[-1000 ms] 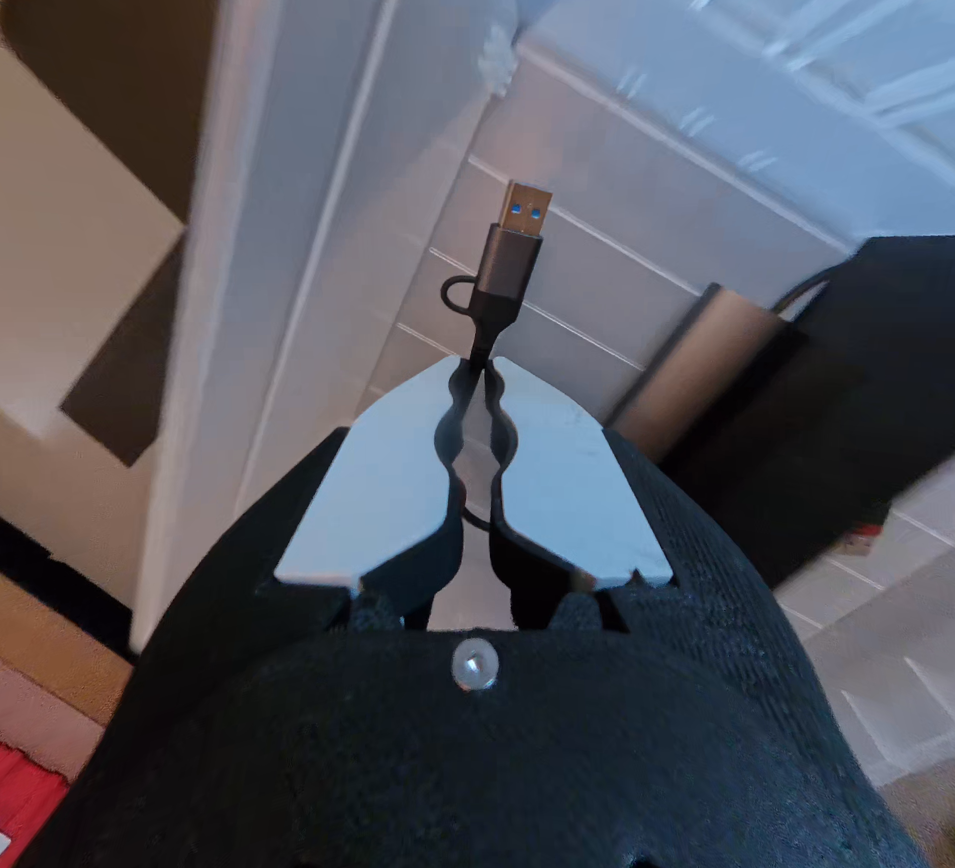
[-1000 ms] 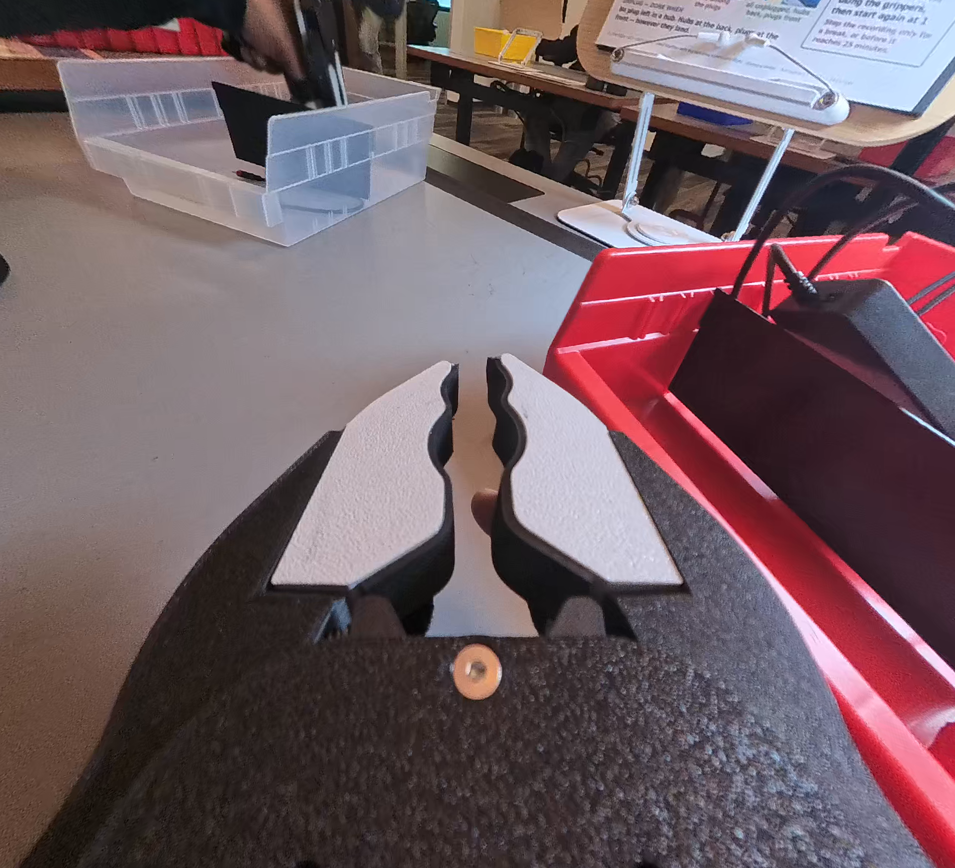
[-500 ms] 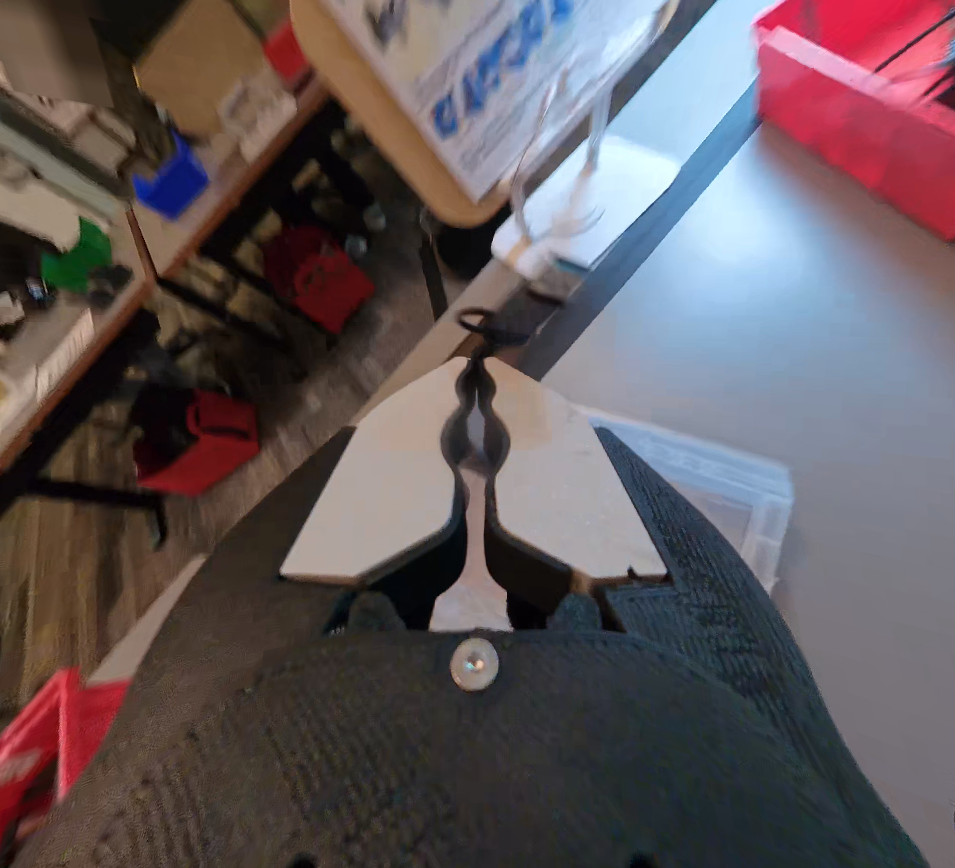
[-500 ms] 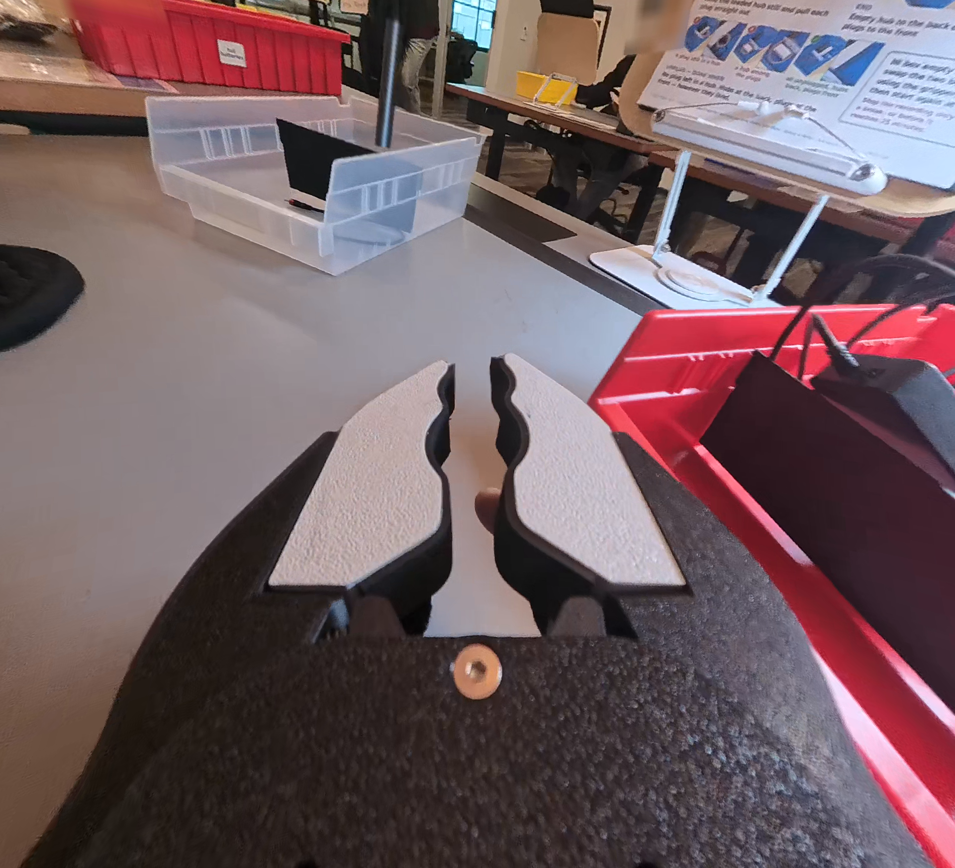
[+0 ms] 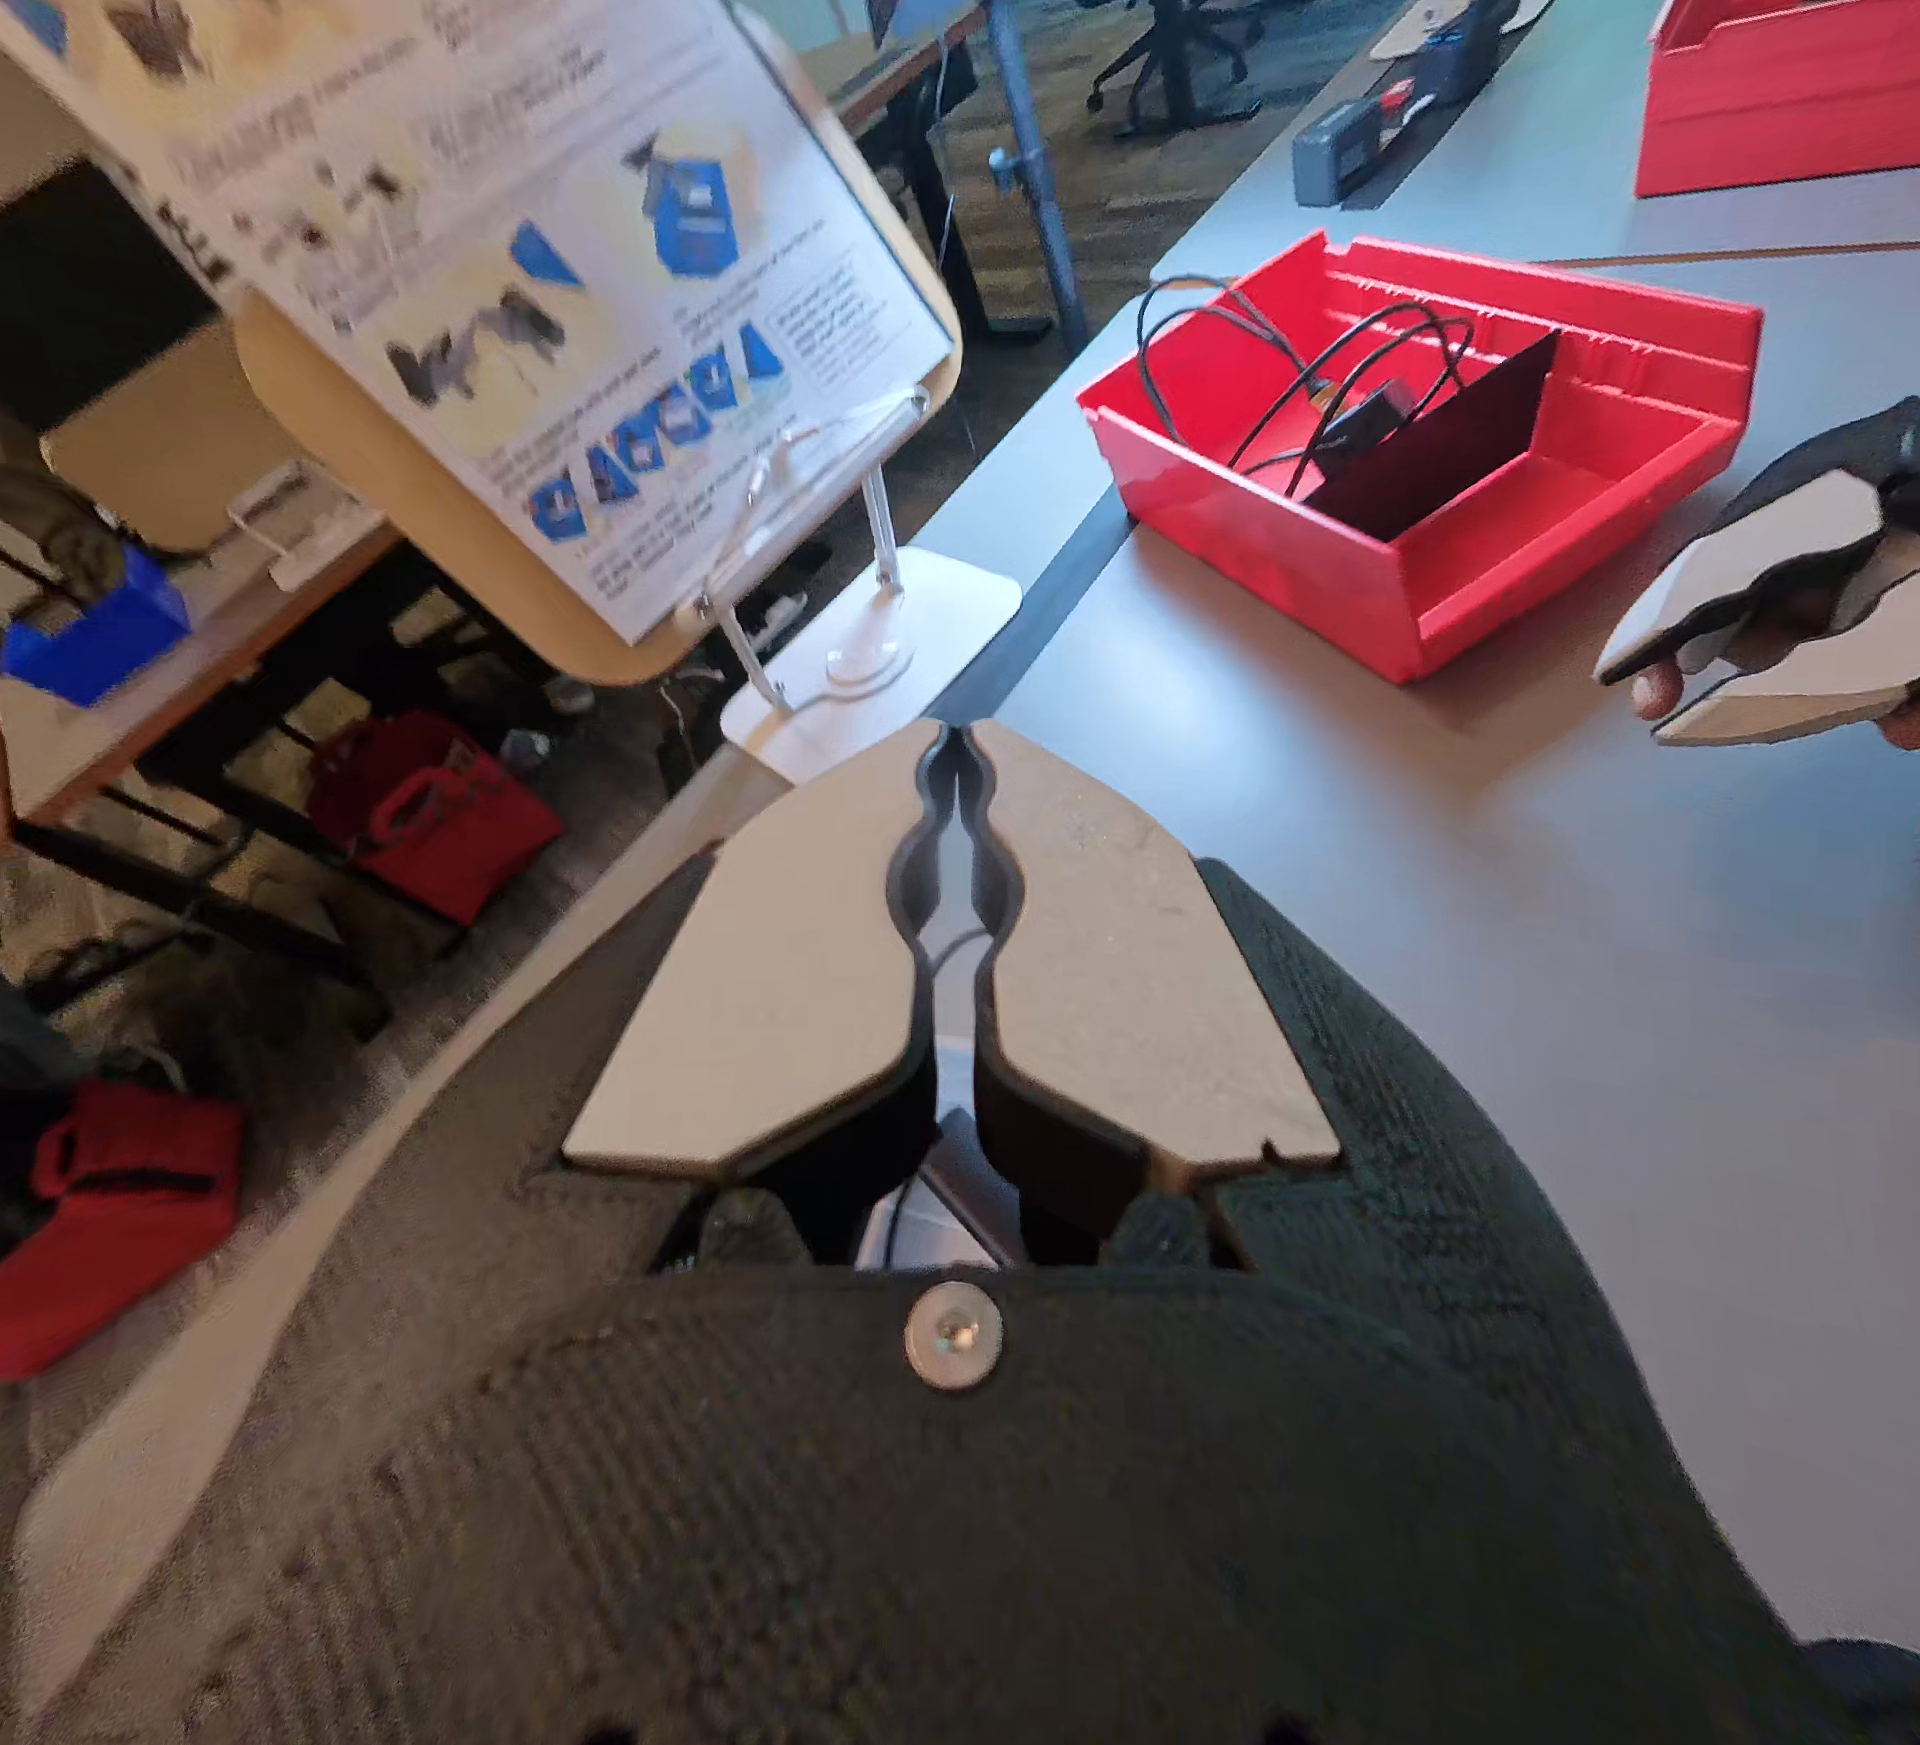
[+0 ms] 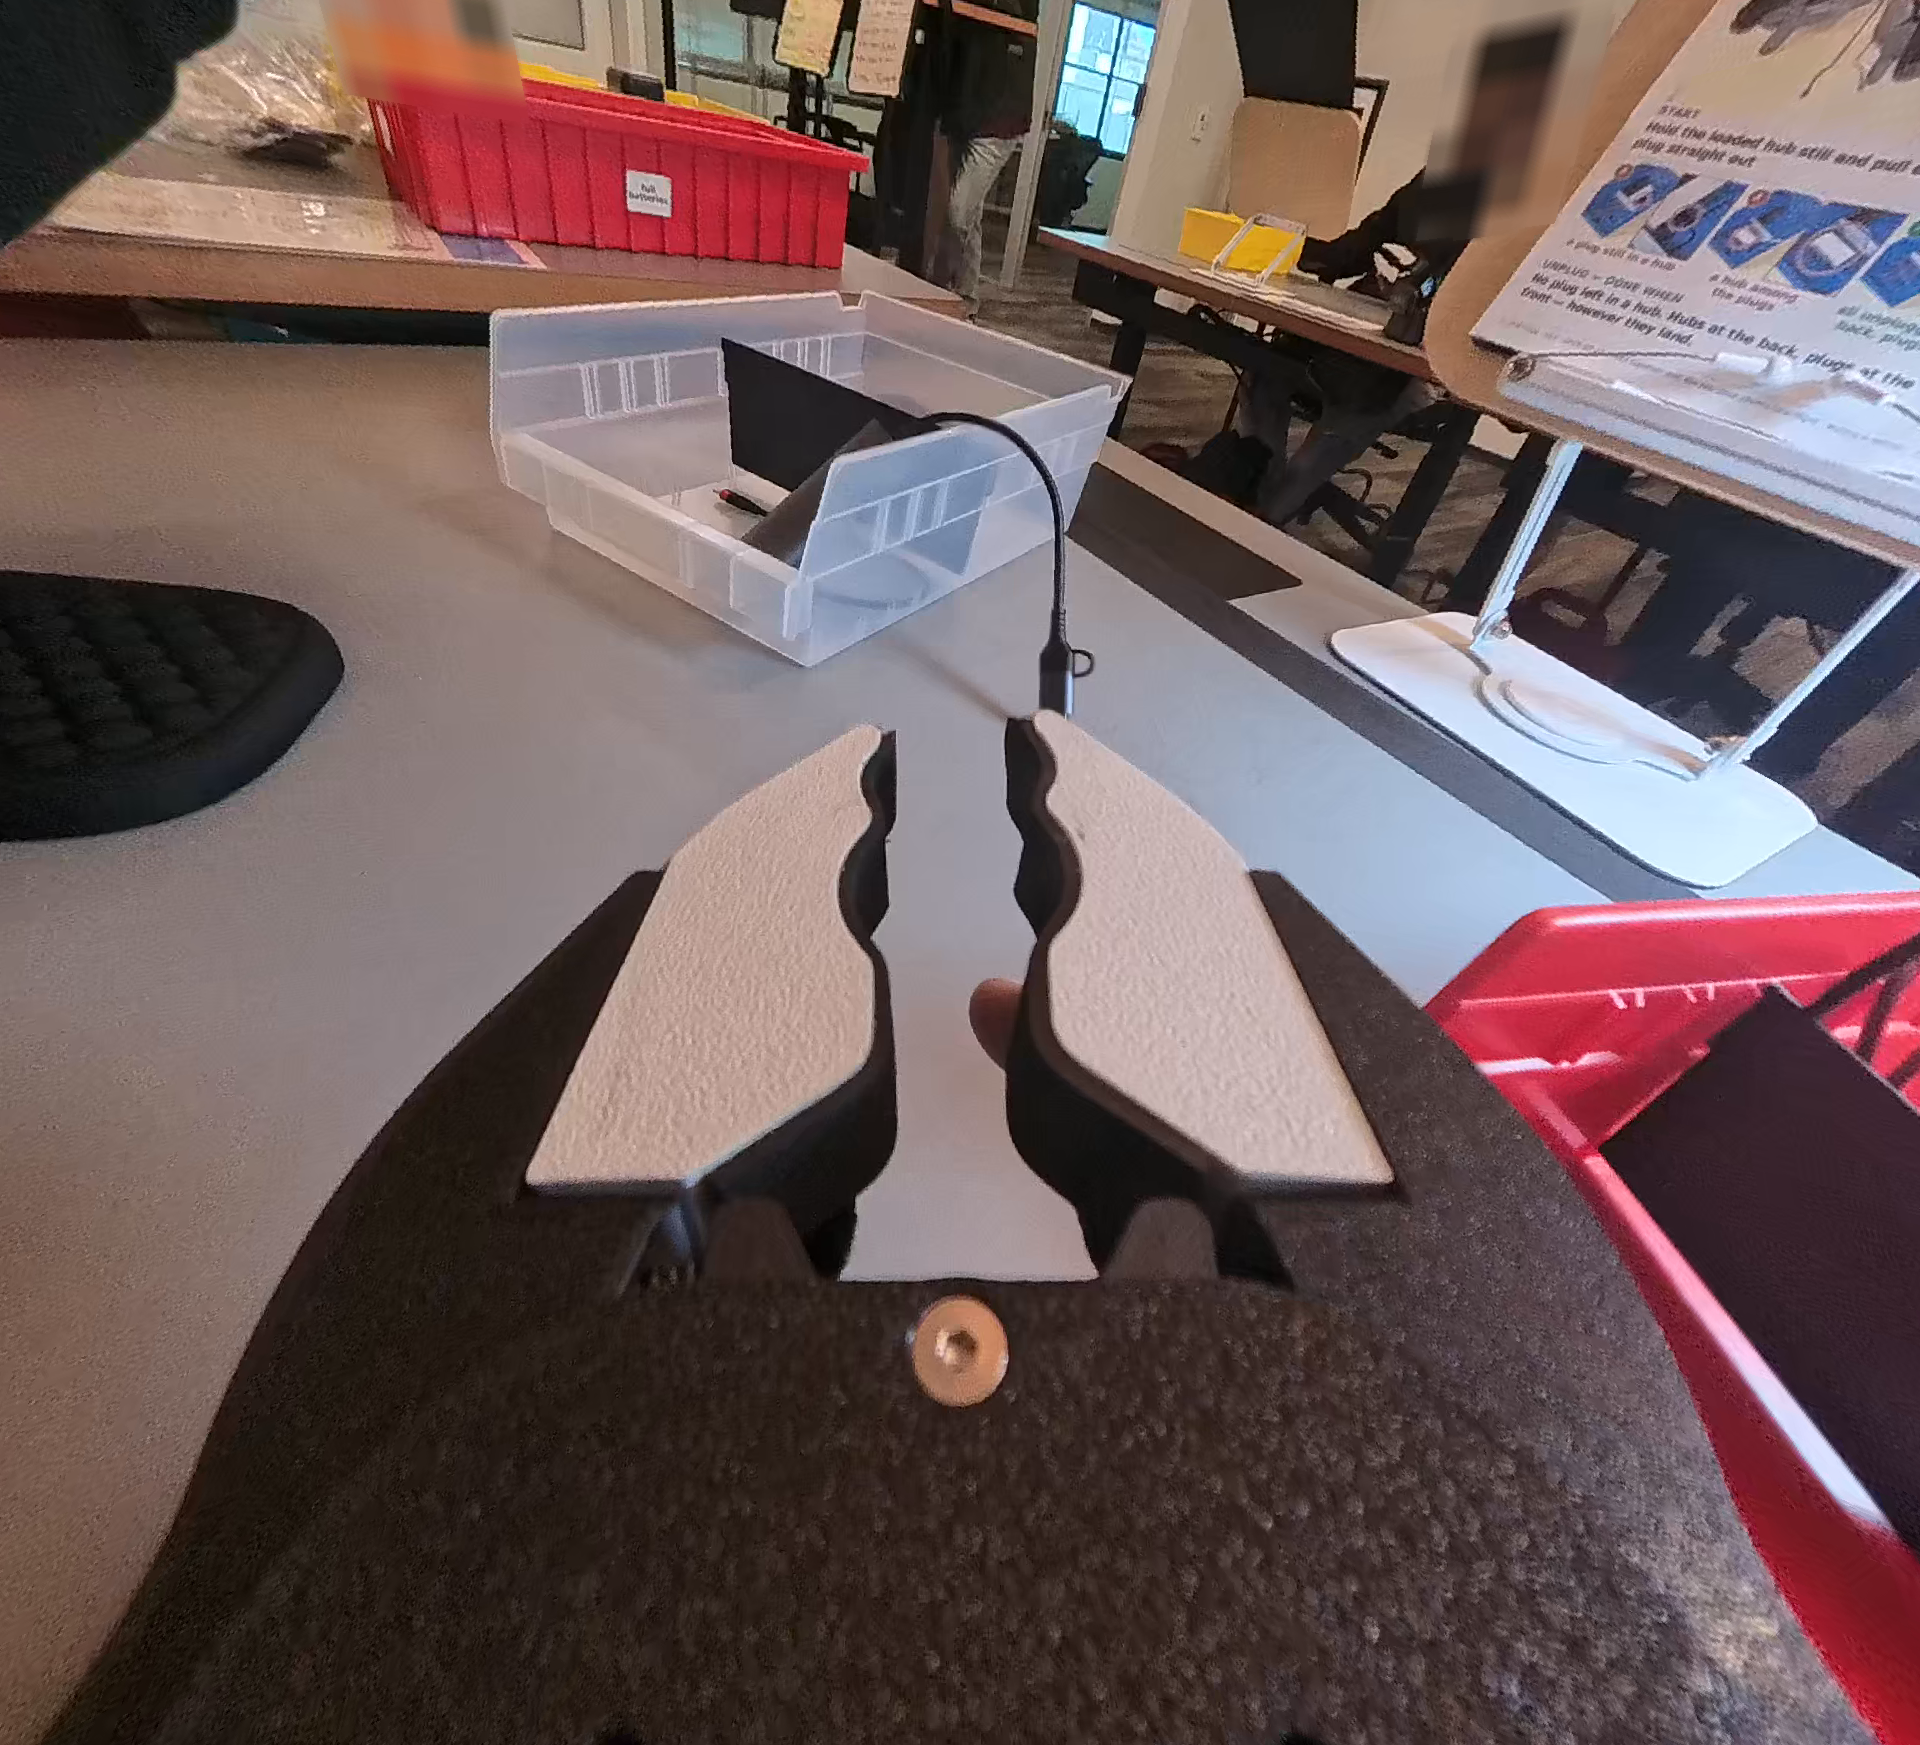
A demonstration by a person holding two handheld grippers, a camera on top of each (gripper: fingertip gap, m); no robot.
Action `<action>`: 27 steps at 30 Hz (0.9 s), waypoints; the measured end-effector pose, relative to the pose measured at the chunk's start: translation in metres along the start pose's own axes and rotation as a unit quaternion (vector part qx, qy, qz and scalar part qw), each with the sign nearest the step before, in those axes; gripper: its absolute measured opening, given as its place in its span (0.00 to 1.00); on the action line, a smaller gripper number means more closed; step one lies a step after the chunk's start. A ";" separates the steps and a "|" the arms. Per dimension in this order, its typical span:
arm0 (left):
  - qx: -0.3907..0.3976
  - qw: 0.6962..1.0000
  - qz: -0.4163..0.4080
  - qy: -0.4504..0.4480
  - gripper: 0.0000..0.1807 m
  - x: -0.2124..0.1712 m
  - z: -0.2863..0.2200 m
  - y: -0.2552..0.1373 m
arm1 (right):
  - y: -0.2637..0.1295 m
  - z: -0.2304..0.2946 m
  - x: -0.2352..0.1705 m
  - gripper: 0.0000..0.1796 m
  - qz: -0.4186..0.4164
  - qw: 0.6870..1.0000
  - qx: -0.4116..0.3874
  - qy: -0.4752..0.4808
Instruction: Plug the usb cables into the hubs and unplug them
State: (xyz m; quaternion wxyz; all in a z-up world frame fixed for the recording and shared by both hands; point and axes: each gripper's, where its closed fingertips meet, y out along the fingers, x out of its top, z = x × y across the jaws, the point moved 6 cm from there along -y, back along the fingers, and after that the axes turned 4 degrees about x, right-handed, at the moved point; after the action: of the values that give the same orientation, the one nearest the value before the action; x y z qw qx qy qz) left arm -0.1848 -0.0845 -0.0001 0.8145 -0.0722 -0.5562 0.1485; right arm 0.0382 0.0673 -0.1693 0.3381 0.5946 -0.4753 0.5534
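Observation:
My left gripper is shut, with no plug at its tips; a thin cable shows through the gap between its fingers, lower down. It looks across the grey table at a red bin holding a black hub with looped cables. My right gripper is open and empty above the table, beside that red bin; it also shows in the left wrist view. In the right wrist view a clear bin holds a grey hub. Its black usb cable arcs over the front wall, plug hanging free.
An instruction board on a white stand stands at the table's far edge, also in the right wrist view. A black mat lies at left. A second red bin sits farther off. Other tables, chairs and a person stand behind. Tip to tip, the grippers are about 25 cm apart.
My left gripper swung up out of the clear bin and now faces the red bin; the usb plug it held is gone from its tips and hangs over the clear bin's wall. My right gripper opened slightly.

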 end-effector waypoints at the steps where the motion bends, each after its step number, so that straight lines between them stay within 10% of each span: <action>1: 0.000 1.000 0.007 -0.016 0.00 -0.011 0.002 0.003 | 0.000 0.000 -0.002 0.11 0.002 1.000 -0.001 0.001; 22: -0.037 0.944 0.220 -0.244 0.28 -0.207 -0.003 0.052 | -0.014 -0.008 -0.010 0.14 -0.012 0.999 -0.040 0.018; 27: -0.038 0.950 0.237 -0.198 0.13 -0.206 -0.007 0.057 | -0.015 -0.008 -0.012 0.15 -0.007 0.999 -0.042 0.013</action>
State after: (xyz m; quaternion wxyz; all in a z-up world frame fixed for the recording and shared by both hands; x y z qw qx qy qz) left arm -0.2574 -0.0967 -0.2008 0.6257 -0.2016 -0.6786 0.3276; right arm 0.0506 0.0823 -0.1780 0.3733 0.5756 -0.4895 0.5382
